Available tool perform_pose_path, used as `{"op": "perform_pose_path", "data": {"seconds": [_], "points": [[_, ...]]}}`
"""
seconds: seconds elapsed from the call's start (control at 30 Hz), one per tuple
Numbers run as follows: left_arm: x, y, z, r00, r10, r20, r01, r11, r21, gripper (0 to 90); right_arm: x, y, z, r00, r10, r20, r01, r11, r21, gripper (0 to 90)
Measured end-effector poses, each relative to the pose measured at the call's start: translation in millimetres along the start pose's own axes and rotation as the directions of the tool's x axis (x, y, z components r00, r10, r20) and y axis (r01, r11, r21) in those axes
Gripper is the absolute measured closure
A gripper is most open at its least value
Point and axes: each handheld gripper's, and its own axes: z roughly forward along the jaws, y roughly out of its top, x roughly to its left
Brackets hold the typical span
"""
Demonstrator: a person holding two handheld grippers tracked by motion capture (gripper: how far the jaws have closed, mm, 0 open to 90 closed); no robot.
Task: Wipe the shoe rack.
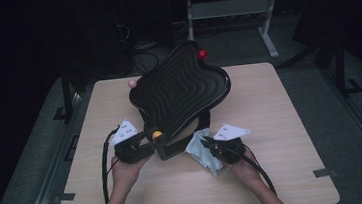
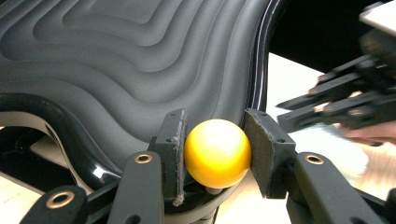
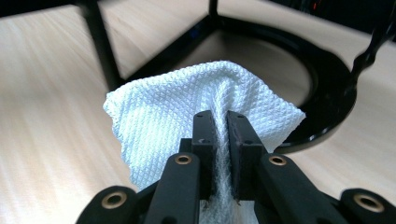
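High view first: the left claw (image 1: 149, 144) sits at the near left corner of the black wavy tray (image 1: 180, 89), which stands tilted on its black stand (image 1: 185, 142) on the counter (image 1: 281, 122), while the right claw (image 1: 208, 144) grips a pale cloth (image 1: 201, 150) just beside the stand's near right side. Left gripper view has the pads pressed on both sides of the yellow ball (image 2: 217, 153) at the tray's rim. Right gripper view shows those jaws pinched nearly together on the bunched white cloth (image 3: 196, 107), lifted off the counter in front of the stand's ring.
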Motion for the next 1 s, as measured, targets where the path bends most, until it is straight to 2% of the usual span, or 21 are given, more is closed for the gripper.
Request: {"op": "perform_pose_path", "data": {"seconds": [0.17, 0.27, 0.37, 0.57, 0.63, 0.7, 0.73, 0.77, 0.8, 0.87, 0.93, 1.0], "points": [[0.6, 4.6, 7.0, 1.0000, -0.001, -0.003, 0.001, 0.9999, 0.014, 59.9, 8.4, 15.4, -20.3, 0.9981, -0.051, 0.035, 0.053, 0.996, -0.068, 82.2], [0.6, 5.9, 8.6, 1.0000, -0.004, 0.002, 0.004, 0.9998, 0.021, 59.9, 9.9, 27.6, -24.4, 0.9961, -0.068, 0.057, 0.073, 0.993, -0.096, 82.1], [1.2, 6.0, 8.4, 0.9999, -0.008, 0.008, 0.008, 0.9997, 0.022, 60.0, 10.9, 38.5, -22.9, 0.9956, -0.072, 0.060, 0.078, 0.990, -0.117, 82.1], [2.6, 7.0, 8.5, 0.9998, -0.007, 0.019, 0.007, 0.9995, 0.030, 59.9, 21.7, 47.4, -8.0, 0.9949, -0.094, 0.035, 0.098, 0.989, -0.115, 82.2], [3.3, 7.1, 8.3, 0.9997, -0.007, 0.024, 0.006, 0.9995, 0.033, 59.9, 35.3, 47.4, 4.5, 0.9929, -0.119, -0.006, 0.118, 0.988, -0.098, 82.3], [3.5, 7.1, 8.2, 0.9996, -0.007, 0.026, 0.006, 0.9994, 0.033, 59.9, 37.8, 47.7, 7.4, 0.9892, -0.147, 0.010, 0.147, 0.986, -0.082, 82.3], [3.5, 7.1, 8.2, 0.9996, -0.007, 0.026, 0.006, 0.9994, 0.033, 60.0, 37.8, 47.7, 7.4, 0.9892, -0.147, 0.010, 0.147, 0.986, -0.082, 82.3], [3.3, 7.1, 8.1, 0.9997, -0.006, 0.024, 0.005, 0.9994, 0.034, 60.0, 34.4, 48.5, 6.9, 0.9900, -0.140, 0.015, 0.141, 0.987, -0.083, 82.3], [3.3, 7.1, 8.0, 0.9997, -0.006, 0.025, 0.005, 0.9994, 0.035, 60.0, 27.3, 49.3, 3.0, 0.9923, -0.117, 0.041, 0.120, 0.988, -0.093, 82.4], [3.4, 7.4, 8.2, 0.9996, -0.005, 0.026, 0.004, 0.9993, 0.036, 60.0, 23.9, 50.3, 1.0, 0.9936, -0.102, 0.047, 0.106, 0.990, -0.095, 82.4], [3.5, 7.7, 8.1, 0.9996, -0.003, 0.027, 0.002, 0.9992, 0.039, 60.0, 29.1, 49.8, 3.8, 0.9910, -0.124, 0.049, 0.128, 0.988, -0.090, 82.5], [3.8, 7.9, 8.1, 0.9996, -0.003, 0.028, 0.002, 0.9992, 0.040, 60.0, 32.5, 48.9, 6.5, 0.9914, -0.126, 0.036, 0.129, 0.988, -0.090, 82.5]]}}
